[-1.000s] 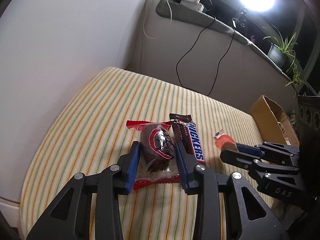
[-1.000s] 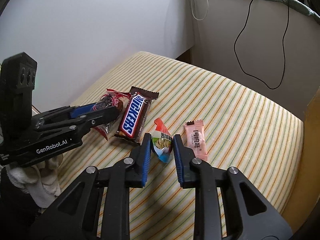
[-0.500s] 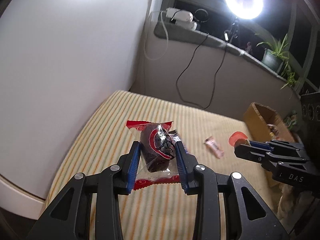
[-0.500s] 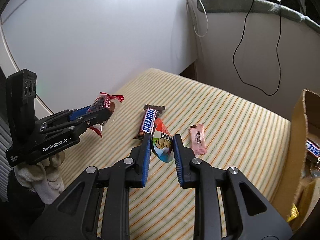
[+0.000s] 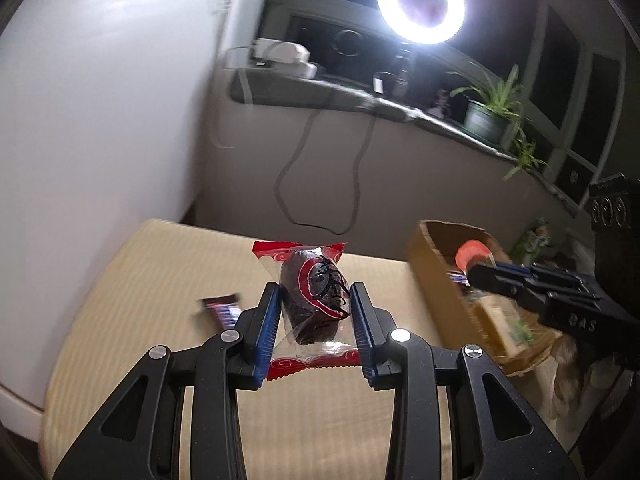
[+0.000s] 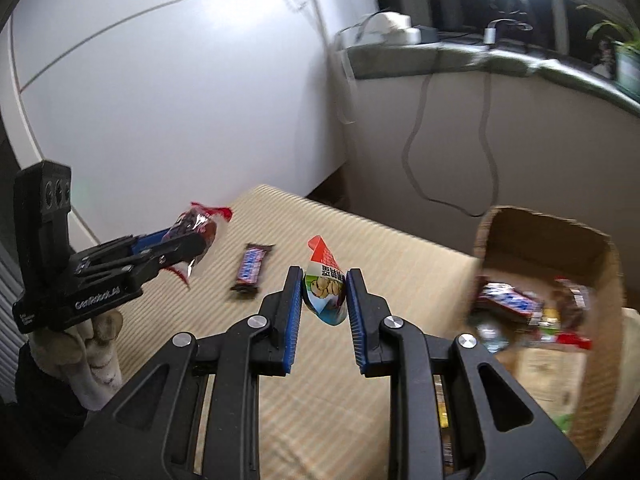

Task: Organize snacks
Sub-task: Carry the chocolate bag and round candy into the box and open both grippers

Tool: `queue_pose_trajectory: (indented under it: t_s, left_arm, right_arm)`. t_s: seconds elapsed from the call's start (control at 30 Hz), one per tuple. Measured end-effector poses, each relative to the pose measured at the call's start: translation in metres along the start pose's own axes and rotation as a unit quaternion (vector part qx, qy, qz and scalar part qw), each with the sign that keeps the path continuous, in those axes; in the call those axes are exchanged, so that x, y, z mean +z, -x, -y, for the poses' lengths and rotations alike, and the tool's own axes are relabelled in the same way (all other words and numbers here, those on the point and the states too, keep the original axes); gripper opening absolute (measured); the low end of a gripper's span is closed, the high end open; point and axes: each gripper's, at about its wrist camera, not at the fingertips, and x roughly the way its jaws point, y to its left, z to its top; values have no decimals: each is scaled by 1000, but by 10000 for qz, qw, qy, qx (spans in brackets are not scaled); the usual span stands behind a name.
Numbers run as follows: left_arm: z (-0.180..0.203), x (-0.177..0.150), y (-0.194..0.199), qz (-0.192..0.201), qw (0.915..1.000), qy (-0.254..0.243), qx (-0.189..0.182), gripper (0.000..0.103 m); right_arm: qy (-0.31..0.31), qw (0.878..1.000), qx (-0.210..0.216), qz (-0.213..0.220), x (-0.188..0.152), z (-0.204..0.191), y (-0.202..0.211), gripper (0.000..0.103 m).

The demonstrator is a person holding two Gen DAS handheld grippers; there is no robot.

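Note:
My left gripper (image 5: 316, 292) is shut on a clear, red-edged packet with a dark brown snack (image 5: 312, 304) and holds it above the striped cushion (image 5: 160, 280); it also shows in the right wrist view (image 6: 196, 228). My right gripper (image 6: 324, 276) is shut on a small red, white and teal nut packet (image 6: 325, 294), lifted near a cardboard box (image 6: 532, 240) of snacks. In the left wrist view the right gripper (image 5: 476, 268) is over the box (image 5: 436, 280). A Snickers bar (image 6: 250, 268) lies on the cushion.
A white wall stands at the left. A ledge (image 5: 320, 92) at the back carries a power strip, cables, a ring light (image 5: 420, 0) and potted plants (image 5: 492, 112). The box sits at the cushion's right end.
Both grippers have risen from the cushion with their packets and moved right toward the cardboard box. The Snickers bar stays on the cushion.

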Motion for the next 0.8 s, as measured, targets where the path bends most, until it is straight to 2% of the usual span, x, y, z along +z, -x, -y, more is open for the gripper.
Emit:
queue_pose_trajectory:
  t_s: [0.37,0.63,0.8]
  left_arm:
    - [83,2,-36,-258,9963,-480,-664,33]
    - [131,-8,-56,-492,9909,-715,-1031,33]
    - [148,-17,-64,-629,9881,-743,-1193,34]
  right_arm:
    - [-467,9969,-625,85,11,88,36,23]
    - [-751,9936,-840,-14,9,133,33,23]
    - [-909,9920,-864,-101,5,152,25,23]
